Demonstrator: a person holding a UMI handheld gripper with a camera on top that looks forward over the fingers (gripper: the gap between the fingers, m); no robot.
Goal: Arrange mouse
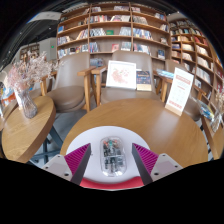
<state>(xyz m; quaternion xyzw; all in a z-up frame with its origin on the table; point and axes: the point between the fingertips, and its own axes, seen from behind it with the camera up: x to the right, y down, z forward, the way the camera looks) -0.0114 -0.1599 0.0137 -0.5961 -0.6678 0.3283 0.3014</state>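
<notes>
between the gripper (112, 160) fingers, a mouse (113, 157) held above the table (150, 125).

A round wooden table (150, 125) lies nearest, its pale top bare toward the far rim. To its left stands a second wooden table (22, 135) bearing a glass vase of dried sprigs (27, 85). Beyond, a chair (72, 85) sits beside a small display stand (125, 92) holding an upright book (121, 74). To the right stands a sign board (179, 90). Bookshelves (110, 28) line the far wall.
</notes>
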